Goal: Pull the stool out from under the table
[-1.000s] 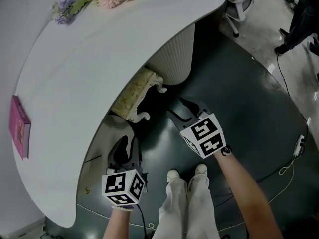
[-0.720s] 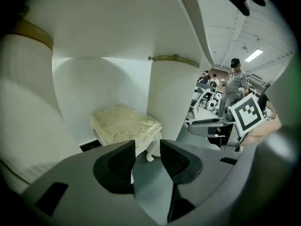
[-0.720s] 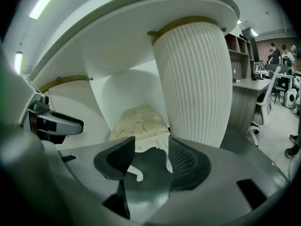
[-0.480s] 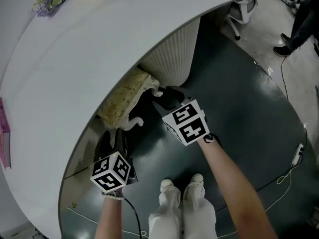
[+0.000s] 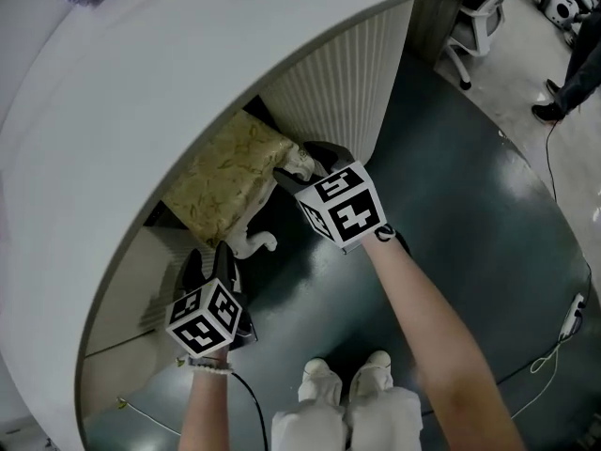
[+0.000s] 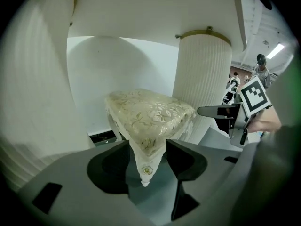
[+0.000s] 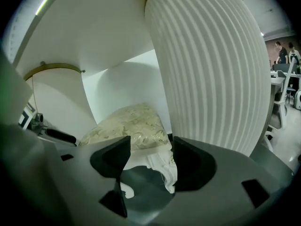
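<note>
Stool point(image 5: 225, 172): under table point(image 5: 141, 83), gold-patterned cushion, white carved legs, just beside ribbed column point(image 5: 343, 83).
L gripper point(image 5: 208, 263): jaws wide, have just been opening. Stool's near corner and its leg point(image 6: 145, 173) sit betw. them, pads not pressing.
R gripper point(image 5: 302, 163): jaws wide, have just been opening. Stool's other front corner betw. them. Its leg point(image 7: 169, 173) is close by the column-side jaw, can't tell if touching.
Stool vs grippers: straight ahead of both, one front corner in each gap, seat running away from the tips toward the table's underside.
L hand: low, under table edge, gripper tipped steeply down-fwd, marker cube toward camera.
R arm: bare forearm stretched fwd, gripper at a shallower tilt, tips next to column.
Spacing: grippers apart by the stool's front width, R further fwd than L.
</note>
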Motion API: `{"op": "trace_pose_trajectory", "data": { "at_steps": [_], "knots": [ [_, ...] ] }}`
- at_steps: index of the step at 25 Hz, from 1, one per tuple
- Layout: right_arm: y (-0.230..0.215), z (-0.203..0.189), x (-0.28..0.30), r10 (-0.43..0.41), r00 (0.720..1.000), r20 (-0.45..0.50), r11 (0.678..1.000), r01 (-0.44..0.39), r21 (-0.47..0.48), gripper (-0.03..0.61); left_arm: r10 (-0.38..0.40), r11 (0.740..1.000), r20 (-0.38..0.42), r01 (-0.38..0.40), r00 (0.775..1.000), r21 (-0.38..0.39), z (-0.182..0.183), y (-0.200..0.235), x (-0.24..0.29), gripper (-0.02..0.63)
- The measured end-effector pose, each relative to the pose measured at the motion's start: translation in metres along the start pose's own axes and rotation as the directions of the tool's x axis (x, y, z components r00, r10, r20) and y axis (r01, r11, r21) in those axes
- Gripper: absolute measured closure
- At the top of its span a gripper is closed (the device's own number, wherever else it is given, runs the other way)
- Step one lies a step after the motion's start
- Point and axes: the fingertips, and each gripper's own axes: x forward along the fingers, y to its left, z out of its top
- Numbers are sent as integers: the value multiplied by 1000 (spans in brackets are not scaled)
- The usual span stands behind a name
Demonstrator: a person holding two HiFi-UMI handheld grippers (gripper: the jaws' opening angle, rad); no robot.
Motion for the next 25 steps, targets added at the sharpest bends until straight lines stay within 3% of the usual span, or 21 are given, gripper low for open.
{"op": "trace_pose_trajectory", "data": {
  "at_steps": [6,11,14,16,25],
  "knots": [
    [-5,5,26,47,998,34,999,-46,-26,289,-17,1000,8,18,1000,-24,-13,2,10,368],
    [-5,4,32,194,979,57,981,-195,18,281,-35,999,52,37,998,-32,-12,2,17,368],
    [-4,2,34,245,968,61,968,-248,42,284,-53,999,47,53,997,8,-12,-2,21,377],
    [-4,2,35,234,970,69,971,-237,35,284,-61,997,30,59,998,50,-11,-6,23,414],
    [-2,3,31,191,981,41,981,-192,19,293,-54,995,2,53,999,84,-11,-8,21,431]
  ]
}}
